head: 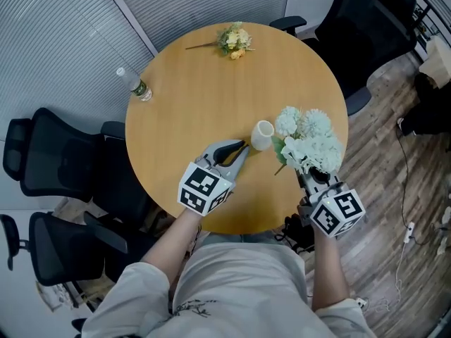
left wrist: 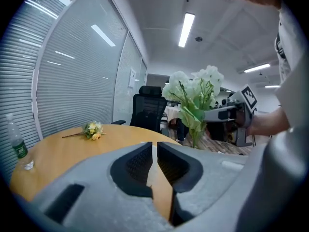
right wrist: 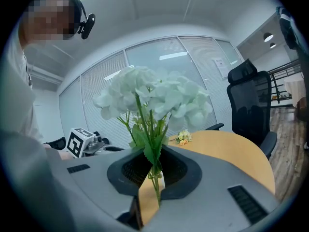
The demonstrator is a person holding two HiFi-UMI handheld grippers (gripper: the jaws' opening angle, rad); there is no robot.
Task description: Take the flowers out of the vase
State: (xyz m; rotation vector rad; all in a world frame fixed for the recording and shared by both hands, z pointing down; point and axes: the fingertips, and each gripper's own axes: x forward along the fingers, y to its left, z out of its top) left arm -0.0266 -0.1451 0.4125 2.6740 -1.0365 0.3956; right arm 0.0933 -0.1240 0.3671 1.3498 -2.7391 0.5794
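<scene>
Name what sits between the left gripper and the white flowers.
The white vase sits between the left gripper and the white flowers, in the head view.

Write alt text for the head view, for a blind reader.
The right gripper holds white flowers beside the empty white vase on a round wooden table; the left gripper, jaws shut, points at the vase.

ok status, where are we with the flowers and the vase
Right gripper shut on white flowers at the stems, bunch out of the vase. Left gripper shut, empty, beside white vase. Nothing in the way.
</scene>
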